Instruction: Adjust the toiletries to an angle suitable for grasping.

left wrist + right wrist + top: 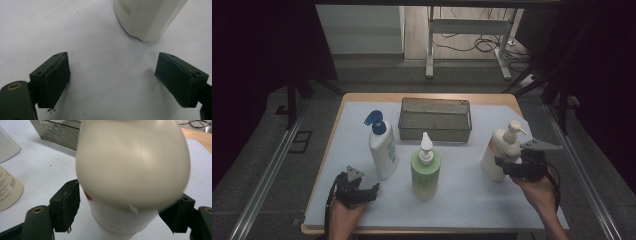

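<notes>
The right gripper (507, 167) is positioned at the cream pump bottle (499, 152), which stands upright on the white table cover (462, 200) at the right side of the table, in front of and to the right of the wire mesh basket (435, 119). In the right gripper view the cream pump bottle (132, 177) sits between the two jaws. The jaws flank its lower body, the left pad (71, 203) close against the bottle wall; whether both pads press on it cannot be determined, as the bottle is blurred.

The left gripper (362, 192) rests low over the table cover at the front left, just in front of the white bottle with the blue pump (382, 147). In the left gripper view its jaws are spread wide with bare cover between them, and the base of the white bottle (147, 17) stands beyond them, apart from both pads.

The green bottle with the white nozzle (426, 170) stands upright at the centre, between the two other bottles and in front of the basket.
</notes>
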Motion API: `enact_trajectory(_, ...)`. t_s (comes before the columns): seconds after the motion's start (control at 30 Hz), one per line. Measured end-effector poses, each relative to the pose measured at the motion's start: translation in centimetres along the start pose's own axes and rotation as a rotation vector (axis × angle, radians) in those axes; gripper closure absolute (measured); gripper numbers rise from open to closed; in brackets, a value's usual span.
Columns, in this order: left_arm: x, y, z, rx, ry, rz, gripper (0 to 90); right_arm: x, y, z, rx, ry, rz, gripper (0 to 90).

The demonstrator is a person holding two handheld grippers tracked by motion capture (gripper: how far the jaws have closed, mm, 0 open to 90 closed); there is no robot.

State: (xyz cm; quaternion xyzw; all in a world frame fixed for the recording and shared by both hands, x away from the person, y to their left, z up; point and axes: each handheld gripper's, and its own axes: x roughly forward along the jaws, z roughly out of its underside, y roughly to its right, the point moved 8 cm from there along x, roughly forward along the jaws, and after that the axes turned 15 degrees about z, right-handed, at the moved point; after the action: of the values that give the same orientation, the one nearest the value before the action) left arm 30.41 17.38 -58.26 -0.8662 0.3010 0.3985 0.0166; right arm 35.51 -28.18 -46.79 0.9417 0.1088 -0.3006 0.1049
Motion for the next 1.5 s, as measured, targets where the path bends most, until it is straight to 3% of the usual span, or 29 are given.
enact_trajectory(0.27,0.0,0.0,0.0,0.0,0.0,0.0,12.4,0.4,-0.2,-1.3,-0.009,0.013,0.026,28.7)
enact_trajectory(0.6,0.0,0.0,0.0,-0.001,0.001,0.0,12.4,0.8,0.1,-1.6,-0.009,-0.004,0.021,35.5)
enact_trajectory(0.77,0.0,0.0,0.0,-0.001,0.001,0.0,12.4,0.6,-0.2,-1.7,-0.033,-0.01,0.034,36.4)
enact_trajectory(0.97,0.0,0.0,0.0,-0.002,0.001,0.0,12.4,0.1,-1.0,-2.0,-0.037,-0.016,-0.003,36.5)
enact_trajectory(1.5,0.0,0.0,0.0,-0.002,0.001,0.0,12.3,-0.7,-3.1,-5.4,-0.054,0.024,-0.058,36.5)
